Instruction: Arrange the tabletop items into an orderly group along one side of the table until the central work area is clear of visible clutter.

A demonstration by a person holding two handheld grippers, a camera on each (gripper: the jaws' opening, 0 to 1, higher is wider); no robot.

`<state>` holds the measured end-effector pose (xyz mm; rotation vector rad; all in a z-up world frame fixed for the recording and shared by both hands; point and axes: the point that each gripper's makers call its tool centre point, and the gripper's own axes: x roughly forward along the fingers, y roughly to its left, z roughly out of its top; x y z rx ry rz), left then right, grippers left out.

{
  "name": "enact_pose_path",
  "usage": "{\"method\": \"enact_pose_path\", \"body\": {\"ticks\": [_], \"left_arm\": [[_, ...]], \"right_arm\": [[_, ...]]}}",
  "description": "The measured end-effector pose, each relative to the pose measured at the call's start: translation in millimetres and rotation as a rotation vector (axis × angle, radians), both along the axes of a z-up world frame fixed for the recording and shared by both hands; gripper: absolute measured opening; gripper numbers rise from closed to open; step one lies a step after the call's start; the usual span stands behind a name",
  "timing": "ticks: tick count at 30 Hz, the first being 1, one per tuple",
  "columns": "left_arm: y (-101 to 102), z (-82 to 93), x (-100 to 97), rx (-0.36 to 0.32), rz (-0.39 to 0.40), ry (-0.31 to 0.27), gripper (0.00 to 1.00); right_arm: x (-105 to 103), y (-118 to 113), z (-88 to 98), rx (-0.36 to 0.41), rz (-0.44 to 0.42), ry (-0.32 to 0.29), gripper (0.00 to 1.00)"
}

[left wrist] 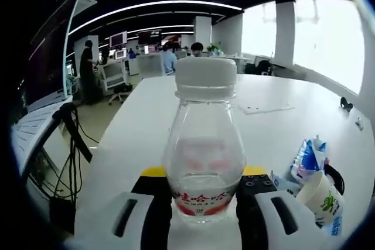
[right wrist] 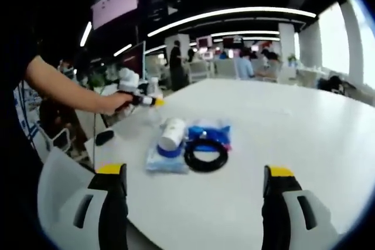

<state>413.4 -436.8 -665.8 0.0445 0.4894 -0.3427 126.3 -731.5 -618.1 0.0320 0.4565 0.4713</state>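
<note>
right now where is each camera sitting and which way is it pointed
Left gripper view: rides on the left gripper, looking along its jaws down the white table; a clear bottle with a white cap stands between the jaws, packets to the right.
Right gripper view: rides on the right gripper, jaws wide apart, facing the black ring, blue packets and white cup; the person's hand shows at left holding the other gripper.
Shared: the same table, the bottle and the packet cluster.

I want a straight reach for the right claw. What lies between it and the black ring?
Only bare white table: in the right gripper view, nothing lies between the open right claw and the black ring.
</note>
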Motion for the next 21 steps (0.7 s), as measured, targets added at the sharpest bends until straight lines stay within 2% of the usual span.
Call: {"method": "enact_pose_path", "body": {"ticks": [4,5,12,14,21], "left_arm": [[6,-5.4,-0.2,-0.007,0.027,0.01,0.41],[6,-2.5,1.9,-0.019,0.032,-0.007,0.41],[11,-6.8,11.8,0.036,0.038,-0.014,0.42],[12,-5.9,14.4,0.016,0.055,-0.014,0.42],[10,-4.4,19.9,0.011,0.074,-0.028,0.42]], "right_arm": [[1,-2,0.2,-0.006,0.004,0.002,0.94],[2,-2,0.9,-0.004,0.003,0.0,0.94],[4,-1,-0.7,-0.004,0.01,0.003,0.94],[4,-2,-1.0,0.0,0.005,0.005,0.94],[3,-2,-4.5,0.026,-0.01,0.02,0.93]]}}
